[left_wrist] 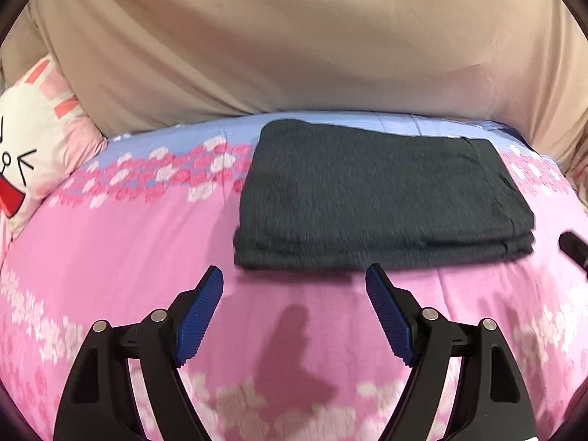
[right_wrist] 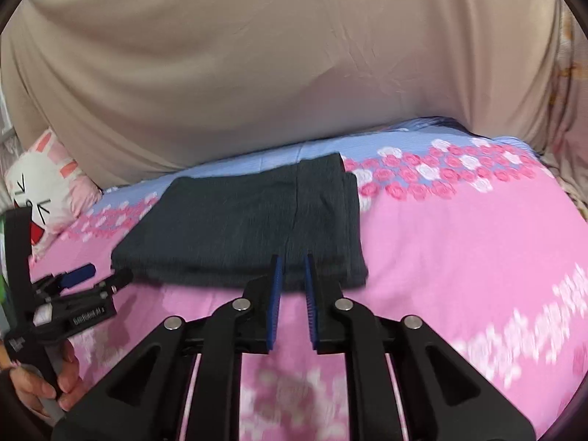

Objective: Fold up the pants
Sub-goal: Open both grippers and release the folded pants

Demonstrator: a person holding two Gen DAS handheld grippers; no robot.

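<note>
Dark grey pants [left_wrist: 378,198] lie folded into a flat rectangle on the pink floral bedspread [left_wrist: 110,257]; they also show in the right wrist view [right_wrist: 250,224]. My left gripper [left_wrist: 294,275] is open and empty, its blue pads [left_wrist: 200,316] just short of the pants' near edge. My right gripper [right_wrist: 293,262] has its pads a narrow gap apart with nothing between them, its tips at the pants' near right edge. The left gripper also shows in the right wrist view [right_wrist: 99,275], held in a hand at the pants' near left corner.
A beige sheet [left_wrist: 294,36] hangs behind the bed. A white and pink cartoon pillow [left_wrist: 33,154] lies at the far left. The bedspread turns blue [right_wrist: 367,139] along its far edge. The right gripper's tip [left_wrist: 573,250] pokes in at the right edge.
</note>
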